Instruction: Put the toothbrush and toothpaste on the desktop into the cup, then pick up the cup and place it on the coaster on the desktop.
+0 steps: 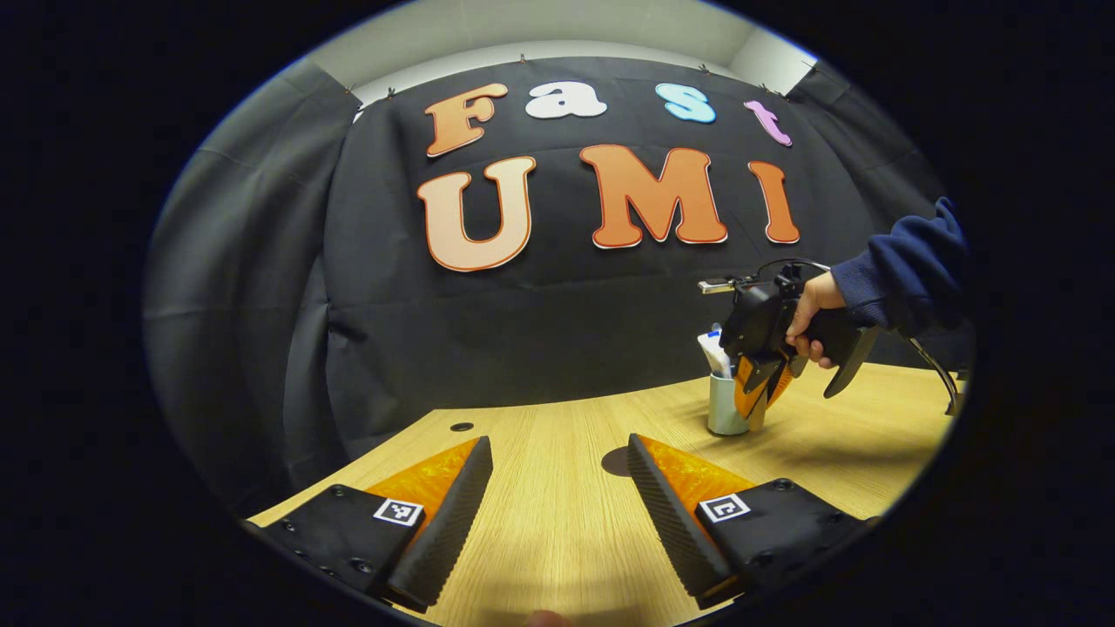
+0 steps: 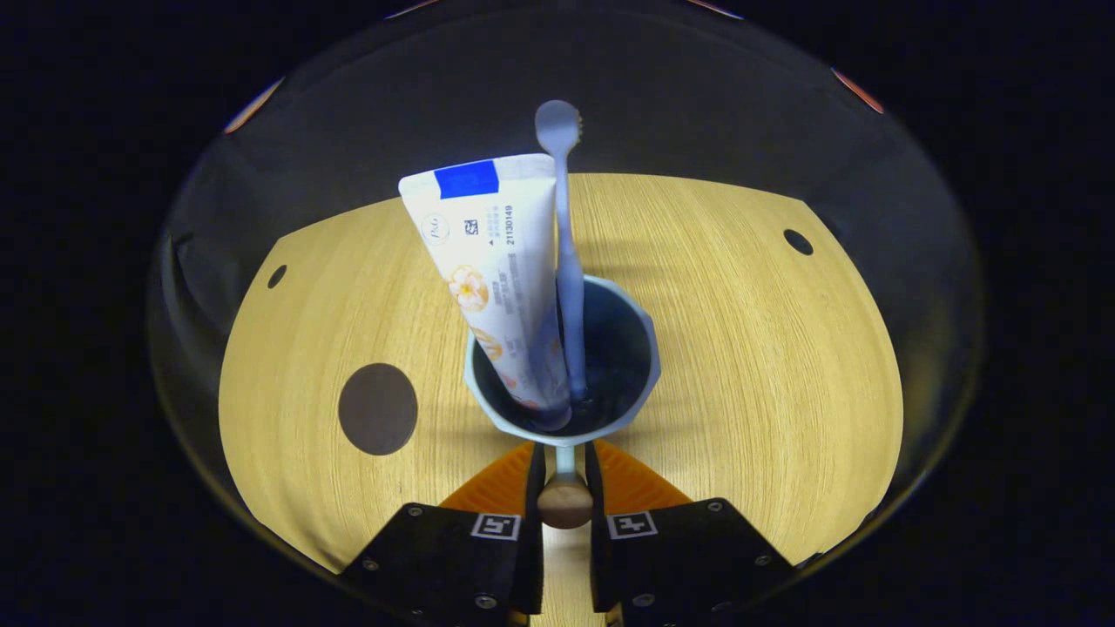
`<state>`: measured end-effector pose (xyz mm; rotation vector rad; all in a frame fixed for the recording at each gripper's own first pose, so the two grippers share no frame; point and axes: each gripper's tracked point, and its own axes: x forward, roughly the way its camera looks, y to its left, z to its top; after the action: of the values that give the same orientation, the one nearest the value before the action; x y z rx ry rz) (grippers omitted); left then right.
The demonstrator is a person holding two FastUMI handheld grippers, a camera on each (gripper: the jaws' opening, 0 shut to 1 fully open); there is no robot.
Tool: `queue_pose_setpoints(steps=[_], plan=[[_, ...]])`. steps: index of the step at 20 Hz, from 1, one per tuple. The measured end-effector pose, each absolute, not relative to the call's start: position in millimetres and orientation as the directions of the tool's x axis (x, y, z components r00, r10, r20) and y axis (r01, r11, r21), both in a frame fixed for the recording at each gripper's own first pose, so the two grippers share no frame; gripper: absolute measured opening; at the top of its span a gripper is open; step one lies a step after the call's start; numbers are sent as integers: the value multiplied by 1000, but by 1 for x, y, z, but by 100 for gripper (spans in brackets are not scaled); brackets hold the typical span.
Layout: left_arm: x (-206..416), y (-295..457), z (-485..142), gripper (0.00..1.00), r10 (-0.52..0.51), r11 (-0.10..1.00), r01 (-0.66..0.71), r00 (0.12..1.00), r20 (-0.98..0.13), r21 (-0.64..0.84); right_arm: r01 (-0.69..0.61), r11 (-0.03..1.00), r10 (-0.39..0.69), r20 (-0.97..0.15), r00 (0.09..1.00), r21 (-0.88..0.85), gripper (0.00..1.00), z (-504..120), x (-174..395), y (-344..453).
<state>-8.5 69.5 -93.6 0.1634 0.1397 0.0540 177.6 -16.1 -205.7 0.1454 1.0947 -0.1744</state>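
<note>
The right gripper (image 2: 564,475) has its two fingers drawn in close on the cup's handle (image 2: 565,502), a thin stem ending in a round wooden knob, pinched between the black pads just below the rim. The cup (image 2: 640,348), pale blue-grey with a dark inside, stands on the wooden desktop (image 2: 766,348) directly ahead of those fingers. Inside it the toothpaste (image 2: 492,270) tube leans to the left, cap end down, and the toothbrush (image 2: 568,261) stands nearly upright beside it, touching the tube, its head well above the rim. The coaster (image 2: 378,408), a dark brown disc, lies flat on the wood to the left of the cup, apart from it.

From the left gripper view, the left gripper (image 1: 557,496) hangs over the near part of the desktop with its fingers spread wide and nothing between them. Far to the right, a hand (image 1: 810,315) in a dark blue sleeve (image 1: 910,266) holds the other gripper against the cup, the toothpaste poking out above.
</note>
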Motion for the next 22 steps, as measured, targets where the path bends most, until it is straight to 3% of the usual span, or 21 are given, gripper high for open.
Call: queue_pose_setpoints(steps=[8, 22], plan=[[-9, 71, -96, 99, 77, 985, -55, 987, -138, 161, 76, 996, 0, -855, 519, 46, 22, -198, 194, -20], [-9, 78, -112, 99, 117, 986, -94, 977, -176, 137, -116, 992, 100, -875, 473, 51, 22, -204, 192, -12]])
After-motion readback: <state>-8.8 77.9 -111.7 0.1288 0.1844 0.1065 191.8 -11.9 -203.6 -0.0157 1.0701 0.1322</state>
